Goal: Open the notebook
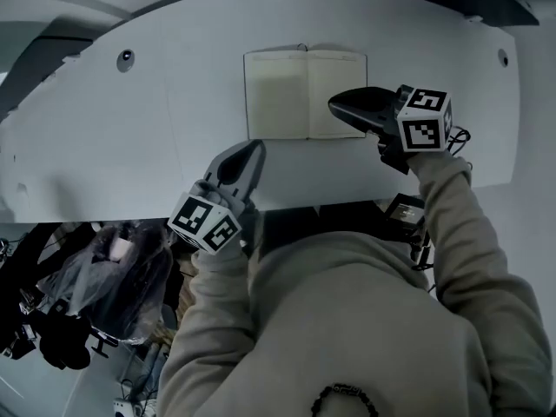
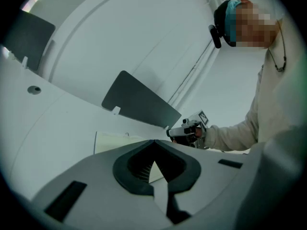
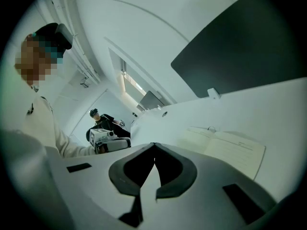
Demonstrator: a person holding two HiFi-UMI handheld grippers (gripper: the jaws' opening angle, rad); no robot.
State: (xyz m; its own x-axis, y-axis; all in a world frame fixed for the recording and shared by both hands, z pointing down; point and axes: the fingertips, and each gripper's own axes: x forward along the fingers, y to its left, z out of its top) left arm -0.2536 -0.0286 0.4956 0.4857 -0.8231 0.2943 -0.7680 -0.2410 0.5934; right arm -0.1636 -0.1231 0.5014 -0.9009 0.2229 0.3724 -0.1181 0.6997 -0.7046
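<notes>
The notebook [image 1: 304, 92] is laid open on the counter [image 1: 156, 129], the task is judged done, and near it the left hand-held gripper [image 1: 254, 150] and right hand-held gripper [image 1: 334, 104] are closed, empty.

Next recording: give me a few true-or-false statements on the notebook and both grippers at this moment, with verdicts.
1. The notebook lies open on the table. True.
2. The right gripper clamps a page. False: its jaws are together with nothing between them.
3. The left gripper has its jaws together and holds nothing. True.
4. The notebook lies at the table's left end. False: it lies near the middle, toward the far edge.
</notes>
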